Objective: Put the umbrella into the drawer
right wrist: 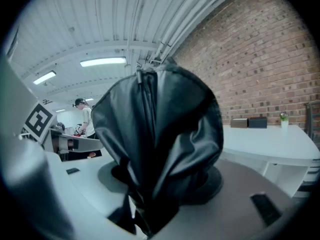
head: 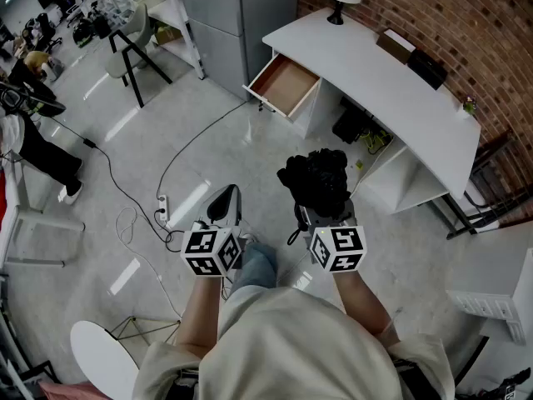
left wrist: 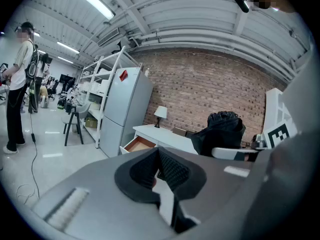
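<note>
Your right gripper [head: 321, 217] clamps wide-set jaws on the bunched black umbrella [right wrist: 160, 144], which fills that gripper's view, whereas the head view shows the open drawer [head: 283, 86] at eleven o'clock from it, under the white tabletop [head: 375, 77], and your left gripper [left wrist: 159, 171] has its jaws pressed together, empty.

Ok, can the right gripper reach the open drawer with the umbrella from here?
Probably not yet: the right gripper, shut on the umbrella, is well short of the drawer. It stands open with bare floor between, so stepping closer should do.
</note>
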`<state>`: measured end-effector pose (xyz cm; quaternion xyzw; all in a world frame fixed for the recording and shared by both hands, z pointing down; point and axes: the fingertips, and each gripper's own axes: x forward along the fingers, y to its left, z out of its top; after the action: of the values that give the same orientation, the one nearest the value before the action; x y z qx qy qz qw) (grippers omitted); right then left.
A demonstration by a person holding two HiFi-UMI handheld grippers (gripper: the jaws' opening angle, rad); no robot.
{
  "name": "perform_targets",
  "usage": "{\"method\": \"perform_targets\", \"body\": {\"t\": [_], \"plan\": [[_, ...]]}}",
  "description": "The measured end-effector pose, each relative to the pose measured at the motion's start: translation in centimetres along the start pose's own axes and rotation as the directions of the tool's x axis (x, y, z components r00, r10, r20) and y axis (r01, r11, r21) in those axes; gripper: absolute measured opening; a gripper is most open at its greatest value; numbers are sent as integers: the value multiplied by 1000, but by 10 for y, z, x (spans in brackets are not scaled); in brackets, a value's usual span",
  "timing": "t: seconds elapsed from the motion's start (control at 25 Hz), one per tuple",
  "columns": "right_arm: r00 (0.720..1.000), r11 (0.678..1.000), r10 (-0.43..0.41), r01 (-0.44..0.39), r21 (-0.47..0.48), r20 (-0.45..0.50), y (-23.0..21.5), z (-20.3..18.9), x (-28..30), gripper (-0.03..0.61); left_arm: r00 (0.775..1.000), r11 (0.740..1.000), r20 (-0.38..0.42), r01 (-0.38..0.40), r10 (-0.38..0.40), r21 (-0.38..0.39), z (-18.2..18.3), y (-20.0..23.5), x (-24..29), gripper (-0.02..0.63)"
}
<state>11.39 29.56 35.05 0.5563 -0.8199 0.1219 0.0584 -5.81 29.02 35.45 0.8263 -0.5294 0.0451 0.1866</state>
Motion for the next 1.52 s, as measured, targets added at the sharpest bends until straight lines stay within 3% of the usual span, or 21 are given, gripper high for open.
{"method": "perform_targets", "body": {"t": [0.28,0.52,1.2,1.32,1.52], "plan": [[1000,999,2,-2,-34,18,19,-21,-130,242,999,1000,26,23,-24,10,-41,-83,-88,12],[999,998,32,-31,-50,30,50,-21,-189,242,999,1000,32,25,-25,-6,-52,-95,-144,12],[998,998,38,-35,-57,59,66,-25,-214,242,998,999,54,45,-44,-10,-66,-107,-182,18],[997,998,42,-39,-48,59,67,-27,-212,242,997,999,58,43,-41,-27,-69,-104,-183,113],[997,998,43,-40,-52,62,56,-21,-192,242,996,997,73,53,-49,-53,-64,-96,-164,165]]}}
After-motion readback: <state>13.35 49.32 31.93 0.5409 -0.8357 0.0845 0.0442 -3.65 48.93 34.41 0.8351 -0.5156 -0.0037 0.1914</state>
